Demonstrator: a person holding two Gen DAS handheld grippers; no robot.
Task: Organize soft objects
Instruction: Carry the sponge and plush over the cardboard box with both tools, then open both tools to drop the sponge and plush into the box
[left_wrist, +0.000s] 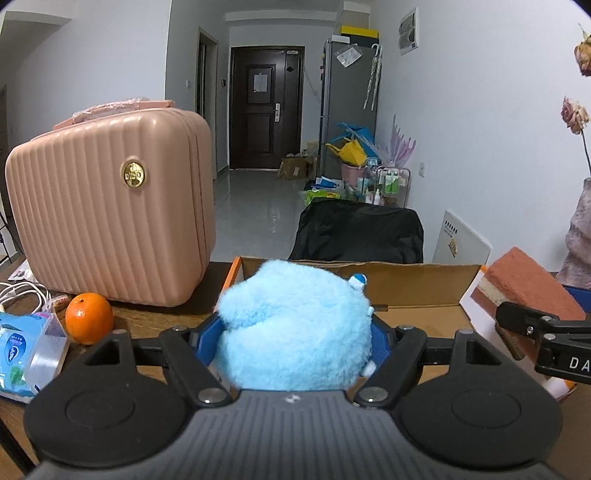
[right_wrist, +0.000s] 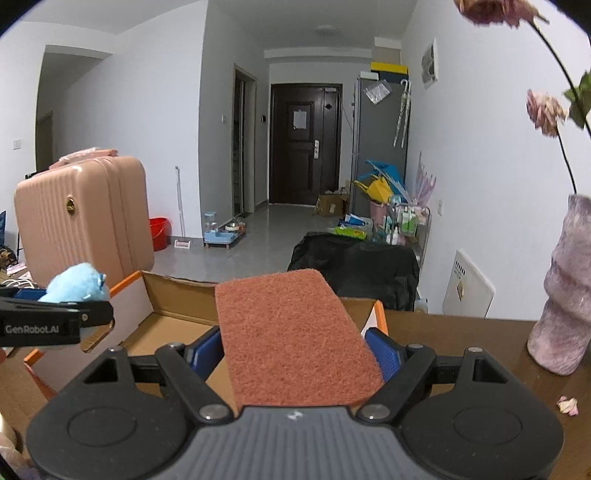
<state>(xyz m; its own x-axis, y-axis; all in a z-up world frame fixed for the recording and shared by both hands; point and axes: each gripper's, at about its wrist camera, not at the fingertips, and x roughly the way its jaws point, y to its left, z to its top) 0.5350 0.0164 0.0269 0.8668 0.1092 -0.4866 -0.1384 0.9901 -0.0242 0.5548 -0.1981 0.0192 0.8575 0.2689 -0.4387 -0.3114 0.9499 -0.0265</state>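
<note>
My left gripper (left_wrist: 291, 339) is shut on a fluffy light-blue plush toy (left_wrist: 295, 325) and holds it just in front of the near edge of an open cardboard box (left_wrist: 417, 284). My right gripper (right_wrist: 293, 350) is shut on a red-brown scouring sponge (right_wrist: 291, 332) and holds it above the same box (right_wrist: 177, 306). In the left wrist view the sponge (left_wrist: 524, 284) and the right gripper show at the right. In the right wrist view the plush (right_wrist: 75, 286) and the left gripper show at the left.
A pink ribbed suitcase (left_wrist: 110, 210) stands on the wooden table at the left, with an orange (left_wrist: 88, 317), a tissue pack (left_wrist: 22, 350) and white cables beside it. A purple vase (right_wrist: 565, 291) with dried roses stands at the right. A black chair (left_wrist: 358, 229) is behind the box.
</note>
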